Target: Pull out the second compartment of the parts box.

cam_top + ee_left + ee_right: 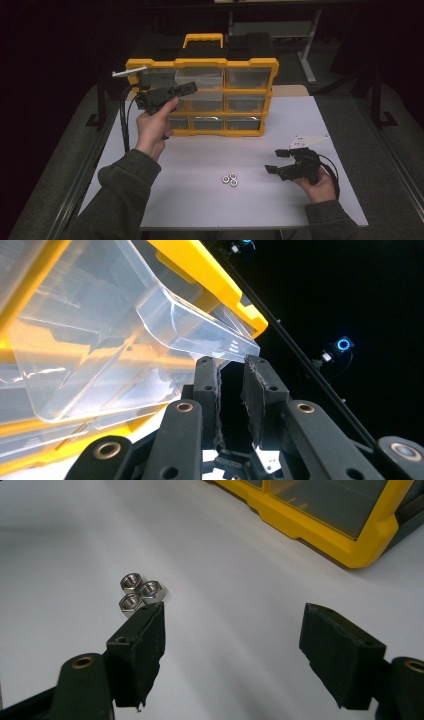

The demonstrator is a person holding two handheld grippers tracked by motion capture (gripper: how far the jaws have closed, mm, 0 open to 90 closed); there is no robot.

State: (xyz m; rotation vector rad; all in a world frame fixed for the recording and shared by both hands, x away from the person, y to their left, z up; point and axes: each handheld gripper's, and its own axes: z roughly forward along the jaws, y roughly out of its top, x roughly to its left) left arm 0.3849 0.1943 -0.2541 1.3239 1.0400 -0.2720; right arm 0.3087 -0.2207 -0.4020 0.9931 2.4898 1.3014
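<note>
High view puts your left gripper (191, 88) up at the yellow organizer (202, 97), at its top row of clear drawers. From the left gripper view, the jaws are nearly together with only a narrow slot between the pads, and the lip of one clear drawer (150, 340) sits right at their tips; I cannot tell whether they actually pinch it. That drawer is tilted partway out of its frame, so the opening step looks begun, not finished.

Your right gripper (232, 645) hangs over the white table (200, 200) with jaws spread wide and nothing in them. The three hex nuts (138, 594) lie clustered just beyond its near jaw, untouched. Picking them up and dropping them in the drawer is probably all still ahead.
</note>
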